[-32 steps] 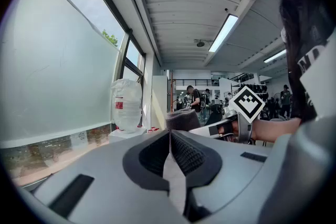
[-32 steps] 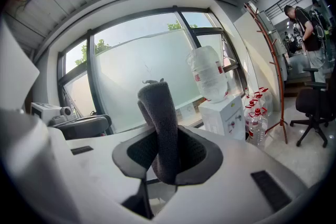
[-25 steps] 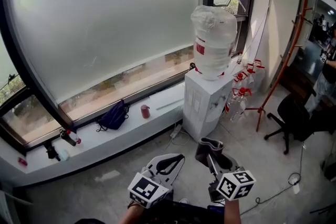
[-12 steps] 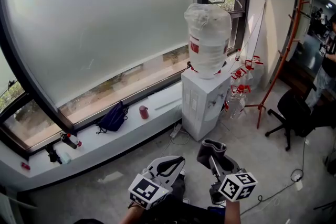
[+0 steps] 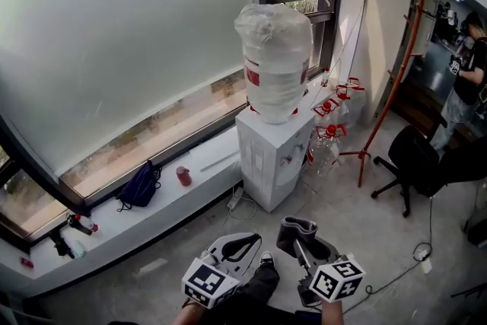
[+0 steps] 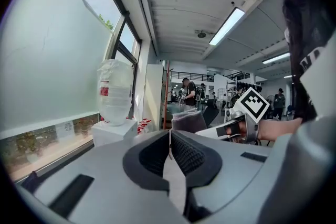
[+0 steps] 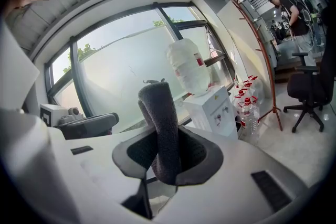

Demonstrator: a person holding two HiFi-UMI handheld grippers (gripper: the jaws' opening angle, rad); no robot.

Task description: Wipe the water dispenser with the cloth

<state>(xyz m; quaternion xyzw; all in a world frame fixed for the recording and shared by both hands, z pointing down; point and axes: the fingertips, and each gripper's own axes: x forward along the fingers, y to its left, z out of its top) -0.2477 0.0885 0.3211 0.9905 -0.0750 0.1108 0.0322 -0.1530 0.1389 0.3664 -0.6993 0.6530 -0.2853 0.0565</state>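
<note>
The white water dispenser point(image 5: 272, 160) stands against the window wall with a large plastic-wrapped bottle point(image 5: 274, 61) on top; it also shows in the left gripper view point(image 6: 113, 131) and the right gripper view point(image 7: 212, 110). My right gripper point(image 5: 298, 240) is low in the head view, well short of the dispenser, shut on a folded dark grey cloth point(image 7: 161, 128) that sticks up from its jaws. My left gripper point(image 5: 240, 247) hangs beside it, shut, with nothing between its jaws point(image 6: 169, 152).
A windowsill point(image 5: 152, 205) runs left with a blue bag point(image 5: 139, 186), a red can point(image 5: 183, 176) and small bottles. Spare water bottles point(image 5: 329, 141) stand right of the dispenser. A red coat stand point(image 5: 388, 68), an office chair point(image 5: 411, 164) and a person point(image 5: 464, 65) are at the right.
The view has shifted: the dispenser now appears further left and lower in the head view. Both grippers keep their pose low in the view, the right still gripping the cloth.
</note>
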